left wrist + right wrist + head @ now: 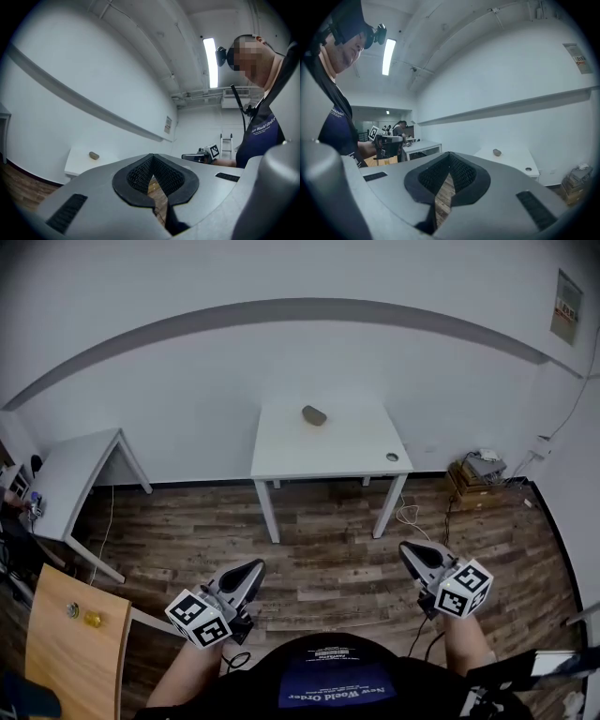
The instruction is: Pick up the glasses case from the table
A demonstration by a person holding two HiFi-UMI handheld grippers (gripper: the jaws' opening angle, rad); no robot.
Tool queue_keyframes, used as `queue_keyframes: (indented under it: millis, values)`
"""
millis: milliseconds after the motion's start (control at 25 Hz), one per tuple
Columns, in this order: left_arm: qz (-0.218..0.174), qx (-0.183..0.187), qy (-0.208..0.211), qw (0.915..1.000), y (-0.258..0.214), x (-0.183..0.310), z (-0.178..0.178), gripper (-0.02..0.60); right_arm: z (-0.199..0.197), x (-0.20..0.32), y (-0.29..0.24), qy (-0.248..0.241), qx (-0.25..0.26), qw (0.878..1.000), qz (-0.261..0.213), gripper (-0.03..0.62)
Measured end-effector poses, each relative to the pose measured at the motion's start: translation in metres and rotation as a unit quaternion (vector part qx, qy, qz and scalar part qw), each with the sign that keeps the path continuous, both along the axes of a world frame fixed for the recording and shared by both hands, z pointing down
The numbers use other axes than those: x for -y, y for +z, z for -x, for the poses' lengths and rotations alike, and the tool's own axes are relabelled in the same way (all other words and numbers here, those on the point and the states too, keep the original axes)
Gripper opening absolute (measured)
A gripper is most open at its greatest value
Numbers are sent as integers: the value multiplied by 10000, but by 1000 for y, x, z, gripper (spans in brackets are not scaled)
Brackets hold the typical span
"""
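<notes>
A small grey-brown glasses case lies near the back edge of a white table that stands against the far wall. It is also a small lump in the left gripper view and the right gripper view. Both grippers are held low near the person's body, well short of the table, with wooden floor between. My left gripper is shut and holds nothing. My right gripper also has its pads meeting at the tips, with nothing in them.
A small round object sits at the table's front right corner. A second white table stands to the left, and a wooden desk with yellow items is at near left. Boxes and cables lie by the right wall.
</notes>
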State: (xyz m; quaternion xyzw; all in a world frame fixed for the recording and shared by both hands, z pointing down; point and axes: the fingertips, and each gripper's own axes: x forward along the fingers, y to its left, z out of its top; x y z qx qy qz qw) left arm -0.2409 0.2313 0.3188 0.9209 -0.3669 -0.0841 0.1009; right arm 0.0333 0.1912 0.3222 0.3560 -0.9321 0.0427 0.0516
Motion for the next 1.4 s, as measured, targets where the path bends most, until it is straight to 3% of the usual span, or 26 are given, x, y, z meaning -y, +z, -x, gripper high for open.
queue_keyframes:
  millis: [120, 360, 1040, 1200, 1400]
  values:
    - [50, -59, 57, 10000, 8, 15, 7, 2, 7, 10, 4, 72, -46, 10000, 48, 2]
    - [142, -7, 67, 9999, 18, 44, -11, 2, -13, 39, 16, 91, 40, 9998, 148, 2]
    - [88, 91, -664, 9977, -8, 173, -208, 2, -191, 209, 12, -741, -194, 9969, -186, 2]
    - [237, 195, -732, 9968, -2, 193, -230, 2, -210, 239, 20, -824, -95, 9965, -90, 2]
    - [328, 222, -814, 9959, 5, 222, -232, 2, -213, 268, 34, -893, 12, 9960, 45, 2]
